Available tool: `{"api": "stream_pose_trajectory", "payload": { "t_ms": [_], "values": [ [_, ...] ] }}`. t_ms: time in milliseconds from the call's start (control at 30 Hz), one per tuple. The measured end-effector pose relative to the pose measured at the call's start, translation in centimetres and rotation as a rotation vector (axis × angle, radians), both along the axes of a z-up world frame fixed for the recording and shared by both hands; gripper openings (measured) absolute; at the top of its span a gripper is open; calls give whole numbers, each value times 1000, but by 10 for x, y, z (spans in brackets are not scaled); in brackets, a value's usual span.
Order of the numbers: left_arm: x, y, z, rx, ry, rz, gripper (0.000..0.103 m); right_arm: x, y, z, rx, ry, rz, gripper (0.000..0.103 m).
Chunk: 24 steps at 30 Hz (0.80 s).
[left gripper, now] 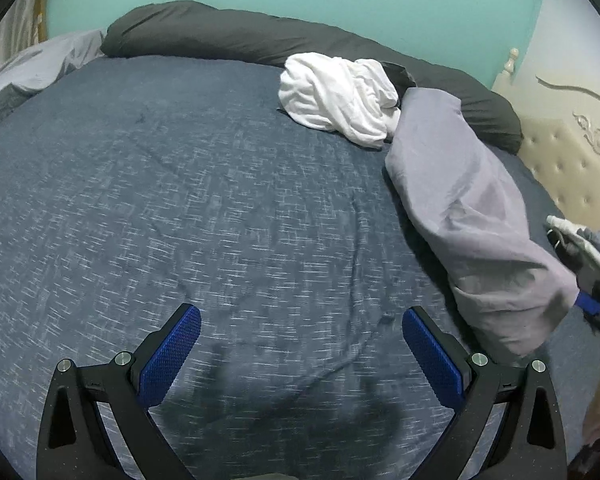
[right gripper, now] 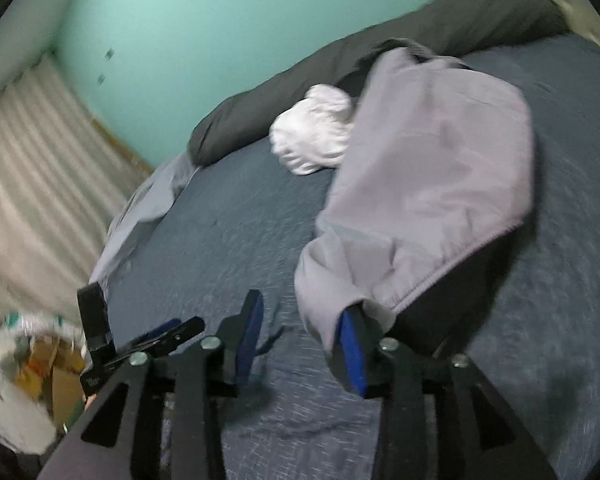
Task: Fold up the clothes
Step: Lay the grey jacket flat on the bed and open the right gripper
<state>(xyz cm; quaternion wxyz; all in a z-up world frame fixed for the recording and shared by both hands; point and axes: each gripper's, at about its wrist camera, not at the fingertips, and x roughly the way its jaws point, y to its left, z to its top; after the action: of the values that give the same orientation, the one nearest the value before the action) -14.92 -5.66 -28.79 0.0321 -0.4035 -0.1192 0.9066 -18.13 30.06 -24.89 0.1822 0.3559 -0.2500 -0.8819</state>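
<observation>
Left wrist view
- Left claw (left gripper: pixel 301 354): spread wide, nothing between its fingers, low centre of the frame over the blue bed (left gripper: pixel 180 184).
- Grey garment (left gripper: pixel 472 216): right of the frame, long axis running from upper middle down to lower right; its lower end meets the right claw (left gripper: pixel 588 304) at the right edge.
- White garment (left gripper: pixel 336 94): bunched at upper centre, touching the grey one's far end.

Right wrist view
- Right claw (right gripper: pixel 304 340): fingers apart; the grey garment (right gripper: pixel 432 184) is draped over the right-hand finger, not pinched between both.
- Nearer arm: the right; the garment stretches away toward the upper right.
- Left claw (right gripper: pixel 156 340): lower left, fingers look apart, well clear of the cloth.
</observation>
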Motion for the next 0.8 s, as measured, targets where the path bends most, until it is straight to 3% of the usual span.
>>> {"api": "stream_pose_trajectory", "payload": {
  "t_ms": [233,367,467,567,800],
  "values": [
    [0,9,5,-22,18,-30,103,16,45,-12,-96,-30,-126,40],
    [-1,0,5,-17,9,-9,103,9,55,-16,-13,-75,-210,41],
    [1,-6,8,-17,20,5,103,1,71,-21,-32,-95,-285,49],
    [3,-11,9,-14,23,10,103,-2,86,-21,-32,-101,-349,49],
    [8,1,9,26,15,-57,103,-16,107,-34,95,-226,-366,51]
  ]
}}
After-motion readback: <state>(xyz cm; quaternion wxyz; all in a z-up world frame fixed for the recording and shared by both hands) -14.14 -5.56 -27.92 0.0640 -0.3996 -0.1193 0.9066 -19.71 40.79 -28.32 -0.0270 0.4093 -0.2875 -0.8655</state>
